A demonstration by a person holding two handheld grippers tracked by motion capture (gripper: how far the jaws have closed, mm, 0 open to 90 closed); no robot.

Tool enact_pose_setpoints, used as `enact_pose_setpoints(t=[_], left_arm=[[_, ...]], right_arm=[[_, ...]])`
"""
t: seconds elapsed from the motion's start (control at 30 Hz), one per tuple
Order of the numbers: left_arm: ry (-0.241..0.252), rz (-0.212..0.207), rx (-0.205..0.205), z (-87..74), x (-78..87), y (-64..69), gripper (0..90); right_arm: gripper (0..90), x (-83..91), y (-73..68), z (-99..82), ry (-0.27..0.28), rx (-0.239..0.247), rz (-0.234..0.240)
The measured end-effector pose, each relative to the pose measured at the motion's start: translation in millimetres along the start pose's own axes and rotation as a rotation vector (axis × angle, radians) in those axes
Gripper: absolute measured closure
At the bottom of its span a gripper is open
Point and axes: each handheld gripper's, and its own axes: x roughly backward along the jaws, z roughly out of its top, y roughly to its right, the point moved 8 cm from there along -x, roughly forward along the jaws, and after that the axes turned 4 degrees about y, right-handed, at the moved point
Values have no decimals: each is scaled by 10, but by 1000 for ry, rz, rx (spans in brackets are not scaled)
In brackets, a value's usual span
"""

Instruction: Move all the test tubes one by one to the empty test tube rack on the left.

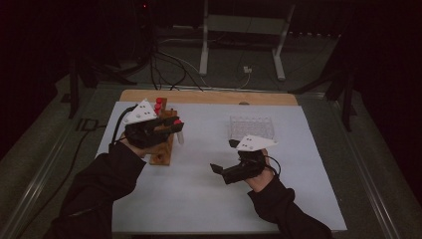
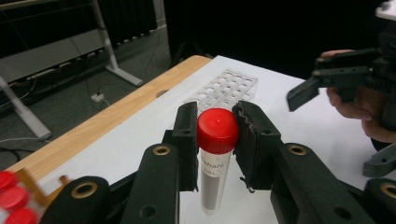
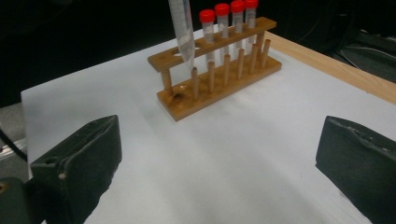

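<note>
Fingers of left gripper (image 2: 217, 140) pinch tube (image 2: 215, 154) under red cap; right gripper (image 3: 219, 163) fingers spread, empty. Keep tube vertical, carry to clear rack (image 2: 226, 86), lower straight into a hole.

Dim room, dark walls.
Grey floor (image 1: 45, 144) around white-topped table (image 1: 209, 199); beyond the grippers, metal frame legs (image 1: 204, 45), loose cables (image 1: 169, 69), a white plug (image 1: 247, 69).

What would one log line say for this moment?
left claw: shut on red-capped tube, lifted | right claw: open, nothing held | wooden rack: four tubes
</note>
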Motion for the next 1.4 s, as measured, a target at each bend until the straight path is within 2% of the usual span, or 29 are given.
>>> enact_pose_setpoints(t=[0.2,0.37,0.57,0.8,1.0,1.27,1.4], left_arm=[[-3,61,12,-51,147,-184,717],[-24,119,21,-149,245,-341,718],[-24,162,46,-209,299,-519,718],[-24,211,65,-270,233,-698,718],[-45,251,76,-373,139,-822,718],[-71,274,110,-589,20,-904,717],[-94,285,112,-686,-21,-920,717]], right_arm=[[0,14,-14,-7,6,2,9],[0,21,-16,-13,7,1,13],[0,30,-6,-18,9,-8,15],[0,59,13,2,21,-13,12],[0,80,31,9,29,-13,9],[0,101,53,14,37,-14,3],[0,110,58,14,38,-17,3]])
